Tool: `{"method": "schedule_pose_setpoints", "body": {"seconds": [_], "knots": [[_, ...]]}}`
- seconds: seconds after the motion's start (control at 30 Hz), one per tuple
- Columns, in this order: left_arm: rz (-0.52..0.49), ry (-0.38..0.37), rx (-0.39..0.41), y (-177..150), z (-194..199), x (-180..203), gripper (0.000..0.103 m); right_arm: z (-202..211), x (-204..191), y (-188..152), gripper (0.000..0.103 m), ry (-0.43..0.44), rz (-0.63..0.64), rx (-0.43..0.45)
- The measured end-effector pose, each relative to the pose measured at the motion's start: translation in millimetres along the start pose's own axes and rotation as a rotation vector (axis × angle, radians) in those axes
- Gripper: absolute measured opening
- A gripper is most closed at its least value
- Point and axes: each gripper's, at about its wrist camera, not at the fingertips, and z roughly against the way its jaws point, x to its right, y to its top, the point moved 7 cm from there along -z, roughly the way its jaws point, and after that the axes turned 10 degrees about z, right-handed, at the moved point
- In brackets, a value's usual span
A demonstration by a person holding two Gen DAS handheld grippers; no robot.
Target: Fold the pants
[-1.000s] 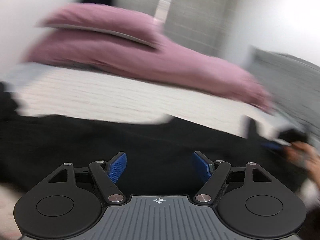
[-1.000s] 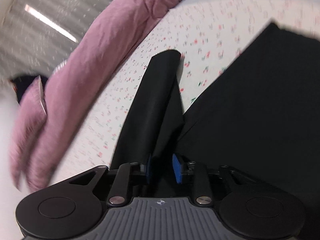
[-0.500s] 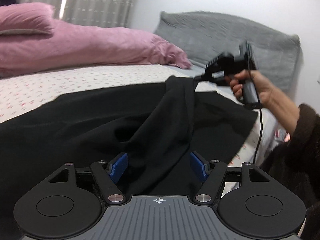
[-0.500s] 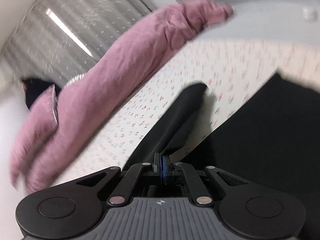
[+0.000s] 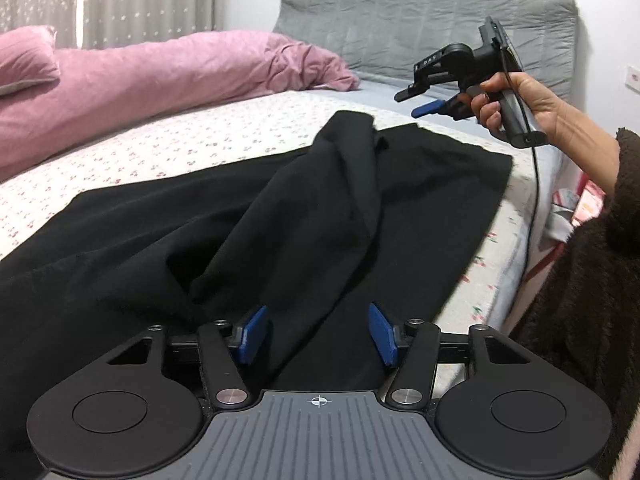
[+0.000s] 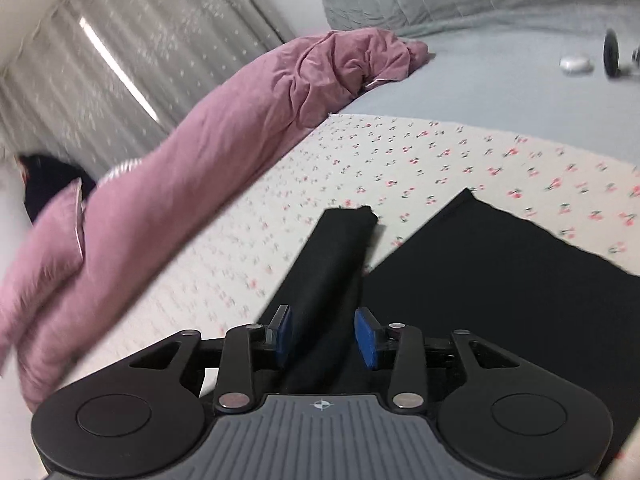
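— Any writing you can make out?

— Hardly any. In the left wrist view, upper right of the frame, the right gripper [image 5: 424, 98] has a few pale letters on the side of its black body, too small to read for certain.

— And nearer the lens?

— Only a small crosshair mark, bottom centre of each view, on the ribbed grey housing of the left gripper [image 5: 318, 334] and of the other one. The bedsheet [image 6: 420, 160] carries a cherry print, no words.
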Motion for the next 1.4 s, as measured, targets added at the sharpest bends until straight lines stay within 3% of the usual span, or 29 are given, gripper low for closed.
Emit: {"method": "schedule_pose_setpoints", "body": {"seconds": [0.1,0.23,0.27,0.3,0.4,0.5,0.57,0.63,0.67,0.7,0.8,0.97,1.1,1.27,1.4], "knots": [[0.009,0.018,-0.002,3.5,-5.5,-0.8,0.034,-29.1,-5.3,4.8,0.04,0.046,-0.059,-0.011],[0.05,0.033,0.016,10.4,-11.4,-5.1,0.0,-64.3,0.6,0.1,0.036,0.035,-0.102,-0.062],[0.068,0.033,0.027,14.8,-12.1,-6.3,0.0,-73.6,2.6,1.0,0.016,0.04,-0.108,-0.067],[0.082,0.037,0.05,18.8,-9.6,-8.2,0.0,-79.4,2.9,1.7,0.004,0.053,-0.115,-0.068],[0.149,0.016,0.141,34.8,6.7,-16.5,0.0,-76.2,-7.9,14.1,0.004,0.081,-0.112,-0.016],[0.291,0.003,0.23,51.6,21.4,-41.2,0.0,-67.2,-37.3,33.6,0.004,0.088,0.012,0.052],[0.427,0.025,0.271,57.6,24.8,-66.3,0.0,-70.6,-54.9,41.1,0.01,0.129,0.056,0.069],[0.59,0.07,0.283,57.5,21.6,-98.1,0.0,-78.6,-65.1,44.1,0.025,0.172,0.065,0.07],[0.652,0.103,0.272,55.1,18.0,-111.9,0.0,-82.7,-66.6,44.2,0.041,0.186,0.056,0.068],[0.702,0.133,0.259,51.3,13.4,-124.1,0.0,-86.4,-65.0,44.9,0.048,0.186,0.039,0.071],[0.831,0.187,0.209,39.6,-3.1,-146.5,0.0,-93.2,-55.1,45.5,0.049,0.16,0.004,0.062],[0.807,0.231,0.2,44.9,-13.3,-147.8,0.0,-99.7,-38.5,42.9,0.043,0.117,-0.06,0.028],[0.798,0.249,0.192,48.6,-17.5,-151.0,0.0,-117.5,-35.4,29.3,0.04,0.087,-0.06,-0.076],[0.816,0.245,0.186,48.8,-19.6,-153.1,0.0,-141.1,-37.1,8.5,0.037,0.171,-0.191,-0.153],[0.791,0.256,0.185,48.8,-20.8,-151.2,0.0,-152.6,-40.9,4.7,0.024,0.185,-0.249,-0.133]]}}
